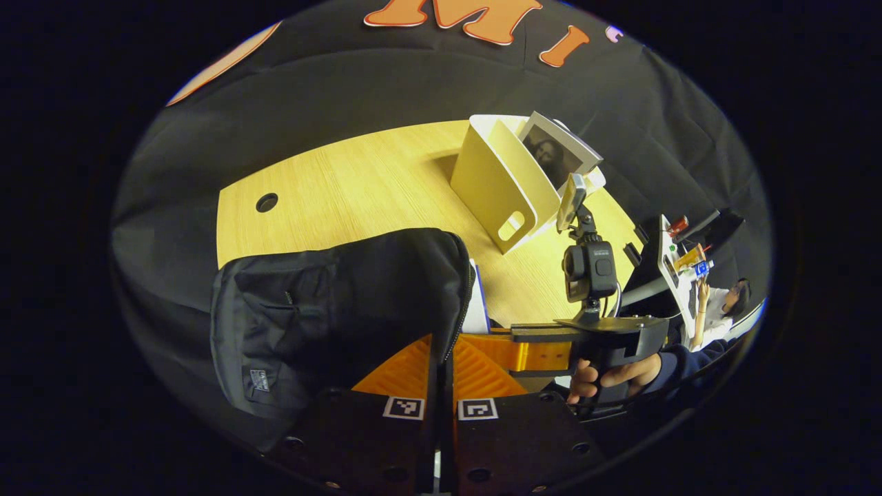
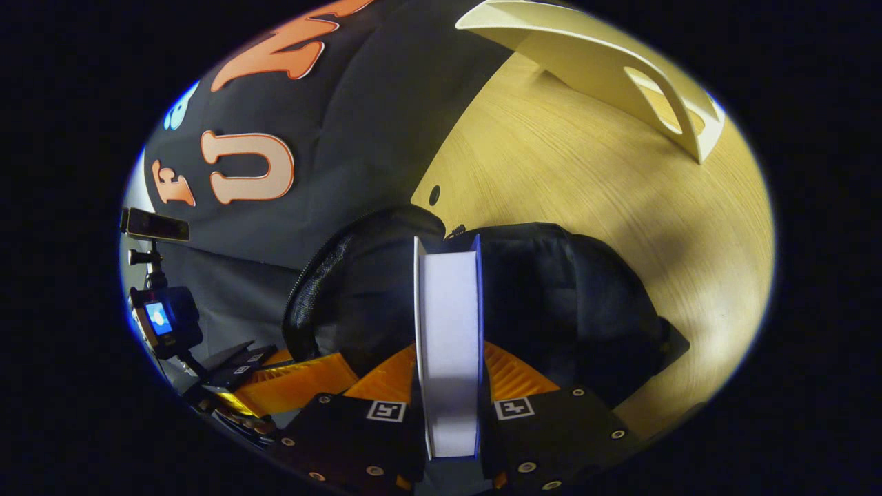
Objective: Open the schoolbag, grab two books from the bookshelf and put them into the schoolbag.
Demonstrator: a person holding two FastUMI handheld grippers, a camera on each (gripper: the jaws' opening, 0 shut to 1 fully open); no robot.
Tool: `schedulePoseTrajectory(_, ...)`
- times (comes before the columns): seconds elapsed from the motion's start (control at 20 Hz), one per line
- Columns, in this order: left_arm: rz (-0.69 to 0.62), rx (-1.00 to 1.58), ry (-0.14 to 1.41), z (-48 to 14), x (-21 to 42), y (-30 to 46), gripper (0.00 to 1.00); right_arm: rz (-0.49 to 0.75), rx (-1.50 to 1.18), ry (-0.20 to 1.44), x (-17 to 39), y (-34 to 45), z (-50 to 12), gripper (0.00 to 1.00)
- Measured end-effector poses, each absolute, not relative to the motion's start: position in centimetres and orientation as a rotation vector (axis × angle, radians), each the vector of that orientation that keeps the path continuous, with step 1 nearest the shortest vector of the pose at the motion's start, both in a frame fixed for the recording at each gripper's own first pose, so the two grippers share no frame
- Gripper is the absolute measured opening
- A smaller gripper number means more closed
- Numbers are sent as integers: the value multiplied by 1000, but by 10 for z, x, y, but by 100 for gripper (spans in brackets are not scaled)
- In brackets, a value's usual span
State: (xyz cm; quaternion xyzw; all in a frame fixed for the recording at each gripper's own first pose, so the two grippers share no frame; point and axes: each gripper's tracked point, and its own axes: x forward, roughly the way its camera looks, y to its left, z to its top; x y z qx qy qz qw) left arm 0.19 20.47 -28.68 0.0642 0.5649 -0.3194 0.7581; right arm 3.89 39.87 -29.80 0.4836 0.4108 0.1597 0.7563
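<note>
The black schoolbag point(image 1: 331, 310) stands on the wooden table point(image 1: 358, 179), its zipped rim running down between my left gripper's fingers. My left gripper point(image 1: 441, 348) is shut on that rim. My right gripper point(image 2: 448, 351) is shut on a white-paged book point(image 2: 448, 331), held upright at the bag's point(image 2: 551, 289) open mouth. In the left gripper view that book point(image 1: 477, 306) pokes out beside the bag's rim, with the right gripper point(image 1: 496, 341) and the hand point(image 1: 620, 375) holding it just behind. The cream bookshelf point(image 1: 496, 186) holds another book point(image 1: 555, 151).
The bookshelf point(image 2: 606, 76) stands beyond the bag on the table's far side. A round cable hole point(image 1: 267, 202) sits in the tabletop at the left. A person point(image 1: 723, 310) sits at a desk far off to the right. My left gripper point(image 2: 331, 375) reaches in from the lower left.
</note>
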Motion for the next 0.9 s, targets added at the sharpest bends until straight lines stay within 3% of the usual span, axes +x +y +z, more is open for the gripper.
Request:
schedulePoseTrajectory(0.6,-688,87,1271,-299,0,199,4,472,1122,805,34,394,-305,31)
schedulePoseTrajectory(0.9,-692,90,1292,-298,-7,196,4,443,1146,815,44,403,-323,31)
